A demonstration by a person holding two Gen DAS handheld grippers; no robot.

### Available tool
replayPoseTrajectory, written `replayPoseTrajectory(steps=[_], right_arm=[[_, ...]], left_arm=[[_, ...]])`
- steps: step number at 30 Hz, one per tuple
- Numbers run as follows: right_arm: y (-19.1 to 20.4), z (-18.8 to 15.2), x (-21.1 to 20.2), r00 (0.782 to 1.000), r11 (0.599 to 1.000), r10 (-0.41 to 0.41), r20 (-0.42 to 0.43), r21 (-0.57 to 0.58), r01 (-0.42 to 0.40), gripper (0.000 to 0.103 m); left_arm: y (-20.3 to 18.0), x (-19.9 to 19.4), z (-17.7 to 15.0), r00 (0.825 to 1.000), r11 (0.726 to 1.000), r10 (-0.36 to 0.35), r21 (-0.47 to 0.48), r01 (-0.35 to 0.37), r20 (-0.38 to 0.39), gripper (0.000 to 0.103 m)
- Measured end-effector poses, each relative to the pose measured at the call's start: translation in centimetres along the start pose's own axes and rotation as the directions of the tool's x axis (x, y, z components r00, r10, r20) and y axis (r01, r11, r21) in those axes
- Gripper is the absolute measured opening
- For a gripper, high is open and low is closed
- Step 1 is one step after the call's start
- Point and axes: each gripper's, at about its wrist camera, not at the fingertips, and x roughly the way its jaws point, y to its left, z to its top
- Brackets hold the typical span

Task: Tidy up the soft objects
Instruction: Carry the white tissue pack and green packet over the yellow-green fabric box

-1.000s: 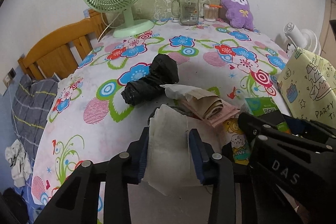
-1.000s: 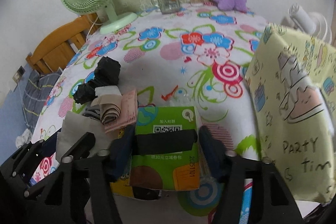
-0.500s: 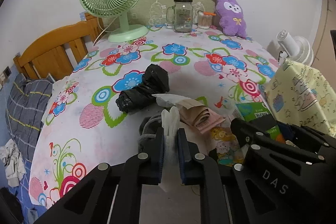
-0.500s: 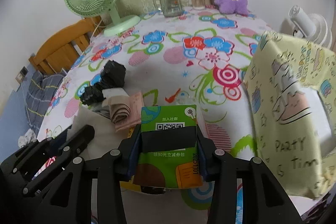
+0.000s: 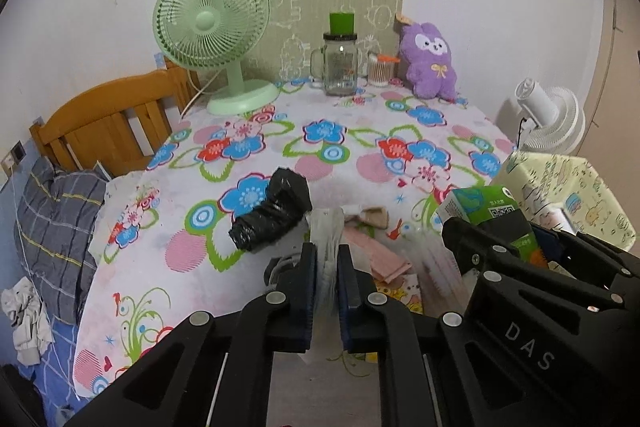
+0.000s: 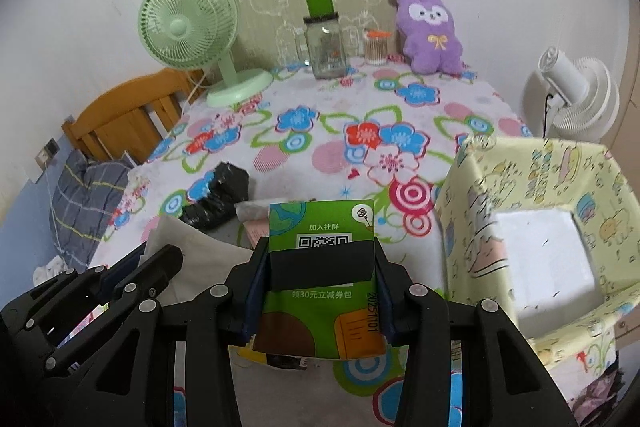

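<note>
My left gripper [image 5: 327, 257] is shut on a thin white cloth [image 5: 328, 227], held above the near table edge; the cloth also shows in the right wrist view [image 6: 196, 247]. My right gripper [image 6: 320, 263] is shut on a green tissue pack [image 6: 322, 235], lifted off the table; the pack also shows in the left wrist view [image 5: 486, 207]. A black rolled bundle [image 5: 270, 215] and a folded pink and beige cloth [image 5: 376, 227] lie on the flowered tablecloth [image 5: 320, 139] beyond my fingers. An open yellow cartoon box [image 6: 536, 227] stands at the right.
At the table's back stand a green fan [image 5: 212, 27], a glass jar [image 5: 340, 63], a cotton-swab jar [image 5: 378, 69] and a purple plush [image 5: 428, 61]. A wooden chair [image 5: 104, 123] with a grey pillow is at the left. A white fan [image 6: 576, 95] is at the right.
Both grippers have lifted and pulled back from the table with their loads. The left gripper closed on the white cloth about a second ago. The green pack rose off the pile.
</note>
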Motion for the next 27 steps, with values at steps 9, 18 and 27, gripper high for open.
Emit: replayPoseTrajectory(steps=[9, 18, 27], right_arm=[[0.5, 1.5, -3.1, 0.997, 1.0, -0.007, 0.075, -0.029, 0.009, 0.048], [0.4, 2.7, -5.7, 0.99, 0.999, -0.008, 0.142, -0.034, 0.013, 0.048], [-1.0, 3.4, -7.2, 0.983, 1.0, -0.015, 0.181, -0.023, 0.019, 0.048]], left_arm=[[-0.4, -2.9, 1.5, 0.997, 1.0, 0.02, 0.002, -0.02, 0.075, 0.007], [-1.1, -4.8, 2.9, 0.991, 1.0, 0.016, 0.015, -0.018, 0.133, 0.007], [-2.8, -5.5, 4.1, 0.984, 0.999, 0.016, 0.036, -0.023, 0.18, 0.007]])
